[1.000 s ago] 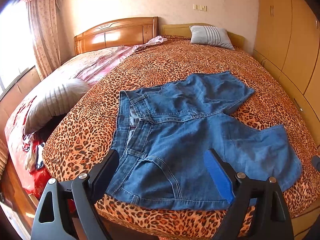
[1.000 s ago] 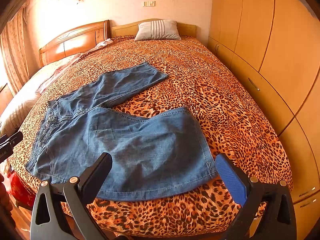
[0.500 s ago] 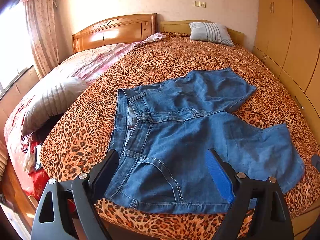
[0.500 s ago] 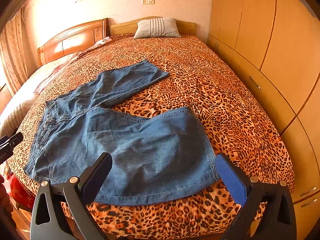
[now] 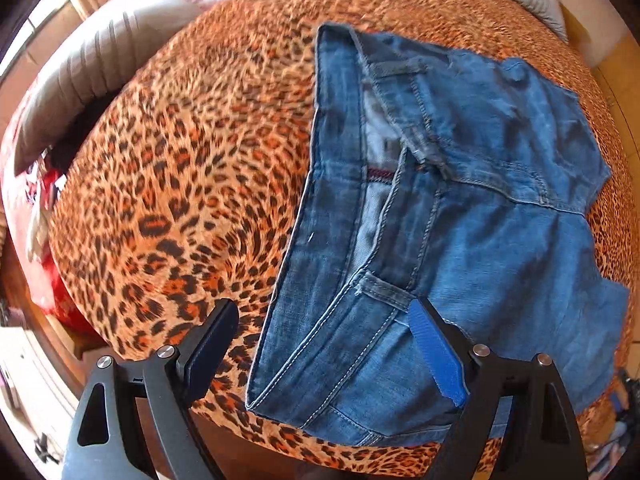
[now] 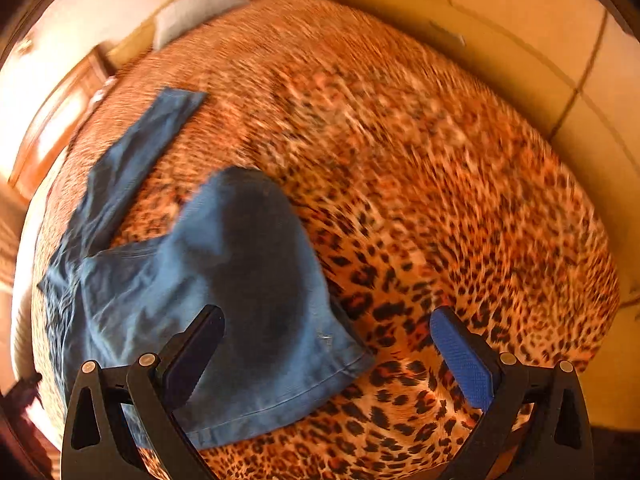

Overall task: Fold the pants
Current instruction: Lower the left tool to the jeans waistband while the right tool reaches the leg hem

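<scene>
In the left wrist view, a grey pillow [image 5: 80, 80] lies at the upper left beside the leopard-print bed [image 5: 180, 184]. The blue denim pants [image 5: 440, 220] fill the centre and right, waistband toward frame centre. The left tongs [image 5: 324, 352] gape wide, holding nothing, straddling the waistband corner. In the blurred right wrist view, the right tongs [image 6: 326, 356] gape wide and empty over a pant-leg hem [image 6: 280, 396].

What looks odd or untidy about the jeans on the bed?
The jeans lie unfolded on the bedspread, legs spread apart in a V. The waistband gapes open, showing the lining. No damage shows.
</scene>
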`<state>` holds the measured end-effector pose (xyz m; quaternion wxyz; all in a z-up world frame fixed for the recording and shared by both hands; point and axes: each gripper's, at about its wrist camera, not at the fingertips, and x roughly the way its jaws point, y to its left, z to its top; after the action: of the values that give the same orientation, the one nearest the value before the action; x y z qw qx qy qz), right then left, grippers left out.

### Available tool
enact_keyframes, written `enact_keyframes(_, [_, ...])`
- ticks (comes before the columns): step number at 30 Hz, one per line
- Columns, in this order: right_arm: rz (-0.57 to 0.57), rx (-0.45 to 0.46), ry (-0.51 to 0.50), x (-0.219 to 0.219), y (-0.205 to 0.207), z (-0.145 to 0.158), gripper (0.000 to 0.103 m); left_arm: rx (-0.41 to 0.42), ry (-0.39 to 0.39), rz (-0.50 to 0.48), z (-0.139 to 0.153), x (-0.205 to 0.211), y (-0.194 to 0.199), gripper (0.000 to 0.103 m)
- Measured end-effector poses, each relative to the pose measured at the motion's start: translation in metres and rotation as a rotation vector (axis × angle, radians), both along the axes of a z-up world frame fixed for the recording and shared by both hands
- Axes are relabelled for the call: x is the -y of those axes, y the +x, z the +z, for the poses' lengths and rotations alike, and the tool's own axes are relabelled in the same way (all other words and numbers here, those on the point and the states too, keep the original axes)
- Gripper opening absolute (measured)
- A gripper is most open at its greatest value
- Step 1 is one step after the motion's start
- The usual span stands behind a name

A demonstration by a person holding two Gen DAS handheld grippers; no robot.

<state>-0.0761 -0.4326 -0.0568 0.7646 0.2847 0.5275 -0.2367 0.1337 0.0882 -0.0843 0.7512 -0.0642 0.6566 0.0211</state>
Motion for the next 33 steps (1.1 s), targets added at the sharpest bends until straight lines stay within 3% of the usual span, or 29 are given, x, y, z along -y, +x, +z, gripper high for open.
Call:
enact_keyframes(2, [-0.001,-0.054,0.030,-0.001,0.000,-0.021,0.097,-0.075,-0.057,0.032,-0.019,-0.004,0.008,0.083])
enact_keyframes(3, [0.016,-0.072,0.031,-0.005,0.001,-0.028,0.089,-0.099,-0.072,0.033,-0.025,-0.003,0.010,0.074])
enact_keyframes(4, [0.054,-0.083,0.033,-0.012,0.004,-0.033,0.051,-0.124,-0.071,0.026,-0.031,0.001,0.012,0.071])
enact_keyframes(5, [0.086,-0.100,0.029,-0.021,0.005,-0.035,0.024,-0.122,-0.041,0.007,-0.032,0.006,0.015,0.070])
enact_keyframes(7, [0.126,-0.081,0.026,-0.030,0.006,-0.030,0.015,-0.093,0.004,-0.058,-0.026,0.020,0.019,0.055])
enact_keyframes(8, [0.127,-0.061,0.025,-0.030,0.004,-0.022,0.014,-0.095,-0.001,-0.094,-0.021,0.027,0.021,0.031])
enact_keyframes(9, [0.116,-0.022,0.014,-0.028,-0.002,-0.009,0.014,-0.106,-0.009,-0.115,-0.018,0.031,0.023,0.021])
enact_keyframes(11, [0.081,0.041,-0.008,-0.020,-0.022,0.016,0.014,-0.106,0.031,-0.122,-0.016,0.036,0.024,0.021])
enact_keyframes(12, [0.066,0.019,-0.010,-0.014,-0.032,0.016,0.014,-0.119,0.061,-0.123,-0.019,0.037,0.024,0.021])
enact_keyframes(15, [0.074,-0.114,0.051,-0.007,-0.050,-0.011,0.019,-0.122,0.053,-0.107,-0.020,0.043,0.021,0.021])
enact_keyframes(17, [0.058,-0.138,0.027,-0.008,-0.053,-0.009,0.027,-0.162,0.033,-0.096,-0.019,0.045,0.025,0.021])
enact_keyframes(19, [0.030,-0.067,0.038,0.001,-0.049,0.004,0.028,-0.170,0.000,-0.066,-0.011,0.038,0.025,0.021])
enact_keyframes(22, [0.055,0.035,0.018,0.013,-0.023,0.030,0.043,-0.096,0.005,-0.039,0.014,0.035,0.039,0.021])
enact_keyframes(23, [0.086,0.056,0.010,0.018,-0.002,0.035,0.046,-0.058,0.018,-0.029,0.026,0.037,0.050,0.024])
enact_keyframes(25, [0.165,0.088,0.004,0.020,0.038,0.044,0.049,-0.001,0.039,0.017,0.043,0.036,0.071,0.039])
enact_keyframes(27, [0.227,0.097,0.024,0.027,0.083,0.041,0.050,0.039,0.009,0.113,0.047,0.031,0.088,0.067])
enact_keyframes(28, [0.259,0.111,0.047,0.028,0.109,0.040,0.050,0.051,-0.028,0.137,0.048,0.033,0.098,0.072])
enact_keyframes(33, [0.341,0.163,0.092,0.026,0.224,0.036,0.051,0.024,-0.075,0.233,0.033,0.037,0.145,0.073])
